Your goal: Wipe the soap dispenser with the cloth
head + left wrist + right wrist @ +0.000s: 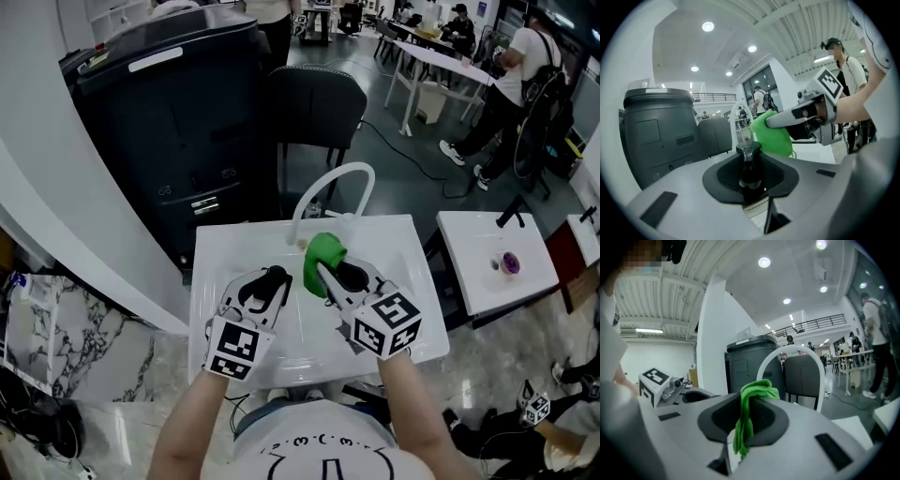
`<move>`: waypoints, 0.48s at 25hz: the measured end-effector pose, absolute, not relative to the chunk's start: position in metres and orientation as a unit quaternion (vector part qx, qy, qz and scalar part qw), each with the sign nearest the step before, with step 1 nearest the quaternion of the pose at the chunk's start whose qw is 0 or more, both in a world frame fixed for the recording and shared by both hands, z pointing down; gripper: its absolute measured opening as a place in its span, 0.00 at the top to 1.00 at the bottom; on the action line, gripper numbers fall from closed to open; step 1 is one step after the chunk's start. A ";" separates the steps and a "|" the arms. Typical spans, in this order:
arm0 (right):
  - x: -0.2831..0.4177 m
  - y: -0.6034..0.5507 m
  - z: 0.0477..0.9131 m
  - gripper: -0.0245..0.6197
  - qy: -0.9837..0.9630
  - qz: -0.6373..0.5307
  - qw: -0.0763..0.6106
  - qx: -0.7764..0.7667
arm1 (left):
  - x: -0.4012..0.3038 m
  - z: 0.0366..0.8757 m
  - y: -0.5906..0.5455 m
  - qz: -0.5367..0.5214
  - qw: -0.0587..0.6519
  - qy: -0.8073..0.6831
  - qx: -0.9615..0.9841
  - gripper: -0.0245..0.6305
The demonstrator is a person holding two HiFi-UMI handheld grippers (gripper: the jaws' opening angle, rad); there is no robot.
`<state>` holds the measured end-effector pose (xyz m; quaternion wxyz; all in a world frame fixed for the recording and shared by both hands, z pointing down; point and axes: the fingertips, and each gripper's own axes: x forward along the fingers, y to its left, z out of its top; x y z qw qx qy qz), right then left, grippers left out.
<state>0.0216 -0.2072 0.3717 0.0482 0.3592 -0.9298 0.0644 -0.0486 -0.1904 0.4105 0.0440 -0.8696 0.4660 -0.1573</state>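
Observation:
My left gripper (272, 281) is over the left part of the white sink (281, 352), shut on the soap dispenser (749, 165), whose black pump head stands upright between the jaws. My right gripper (323, 274) is shut on the green cloth (325, 259), which hangs bunched from its jaws (746, 423). In the left gripper view the cloth (772, 133) sits just behind and to the right of the pump head, close to it; whether they touch I cannot tell. In the right gripper view the left gripper (660, 383) shows at the left.
A white arched faucet (330, 183) rises at the back of the sink, just beyond the cloth. A tall black bin (178, 112) and a dark chair (314, 108) stand behind. A second white sink (473, 267) is at the right. People (525, 75) stand far back.

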 end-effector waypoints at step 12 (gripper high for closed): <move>0.044 -0.228 0.396 0.88 -0.901 0.100 0.030 0.422 | -0.123 0.407 -0.251 -0.071 -0.034 0.578 -0.812 0.82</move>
